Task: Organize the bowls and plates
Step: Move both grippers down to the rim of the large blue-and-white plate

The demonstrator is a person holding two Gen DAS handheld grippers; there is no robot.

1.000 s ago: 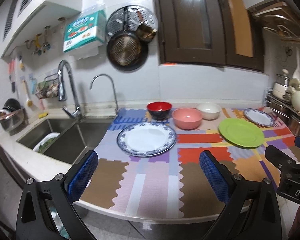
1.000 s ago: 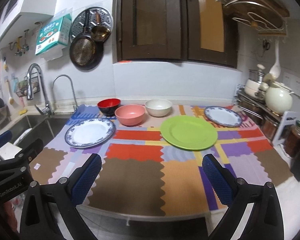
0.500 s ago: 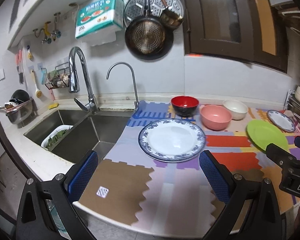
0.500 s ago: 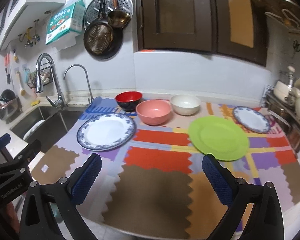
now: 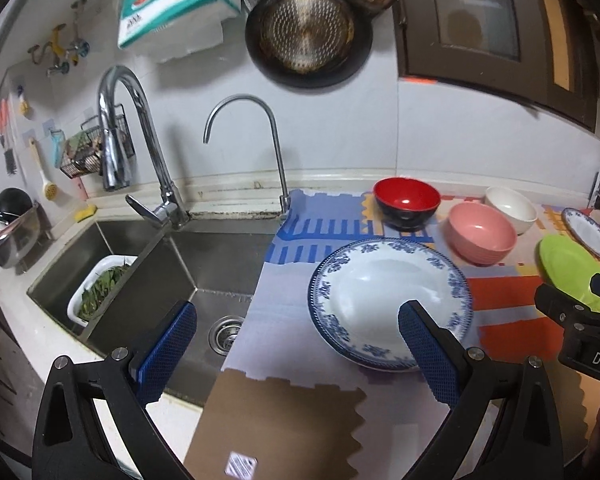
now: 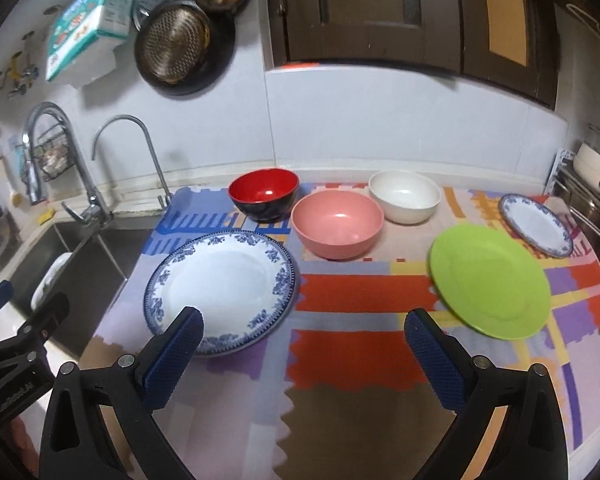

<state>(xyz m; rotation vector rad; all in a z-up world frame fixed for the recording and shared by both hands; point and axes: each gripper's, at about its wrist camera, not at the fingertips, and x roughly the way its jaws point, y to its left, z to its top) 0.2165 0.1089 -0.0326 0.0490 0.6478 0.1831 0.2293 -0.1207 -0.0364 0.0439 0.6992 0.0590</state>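
The right gripper [image 6: 302,330] hangs wide apart, empty — its left finger overlaps the large blue-rimmed plate [image 6: 220,280], the green plate [image 6: 490,280] lies just past its right finger. Ahead sit three bowls — red [image 6: 264,194], pink [image 6: 337,224], white [image 6: 405,196].

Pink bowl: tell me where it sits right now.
In the right wrist view the pink bowl sits mid-counter on the patterned mat, between the red bowl and the white bowl, just right of the large blue-rimmed plate.
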